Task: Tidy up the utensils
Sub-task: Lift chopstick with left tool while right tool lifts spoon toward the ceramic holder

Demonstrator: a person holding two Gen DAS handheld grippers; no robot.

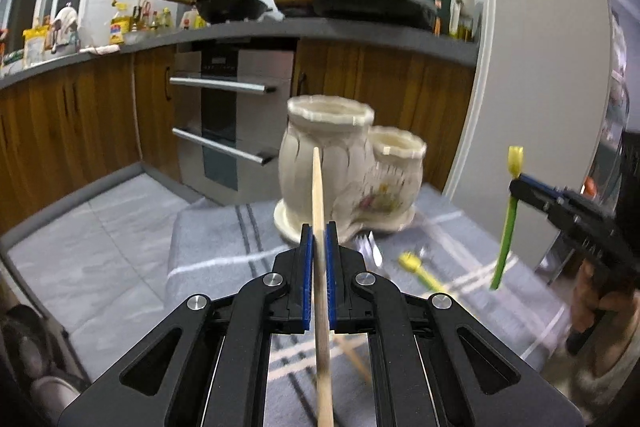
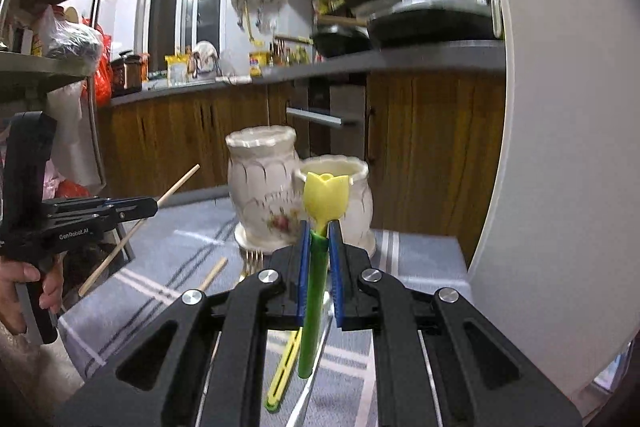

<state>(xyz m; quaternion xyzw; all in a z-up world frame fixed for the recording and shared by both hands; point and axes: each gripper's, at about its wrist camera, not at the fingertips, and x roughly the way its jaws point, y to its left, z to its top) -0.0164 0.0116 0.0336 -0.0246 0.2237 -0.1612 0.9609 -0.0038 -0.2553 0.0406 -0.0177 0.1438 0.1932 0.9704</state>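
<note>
A worktop covered in a grey cloth with dark and white stripes (image 1: pixel 216 251) is lying beyond and beneath both pairs of fingers. A cream ceramic double-pot utensil holder with a floral print (image 1: pixel 340 167) is standing on it, straight ahead of the left gripper's fingers and just past the right gripper's fingers, its taller pot to the left of the shorter one.

The left gripper (image 1: pixel 319 275) is clamping its blue-padded fingers narrowly on a pale wooden chopstick (image 1: pixel 318 211), which is running up between them with its tip showing in front of the taller pot. The right gripper (image 2: pixel 320 275) is pinching its fingers on a green-stemmed plastic utensil with a yellow tulip-shaped head (image 2: pixel 325 199); the head is standing above the fingertips, in front of the shorter pot, and the stem is hanging down below them.

On the cloth under the right gripper's fingers, a second yellow and green plastic utensil (image 2: pixel 285 367) is lying flat. A silver metal fork (image 2: pixel 251 261) is resting between the fingers and the holder's base, its tines pointing toward the base. Another wooden chopstick (image 2: pixel 213 273) is lying just left of the fork.
</note>
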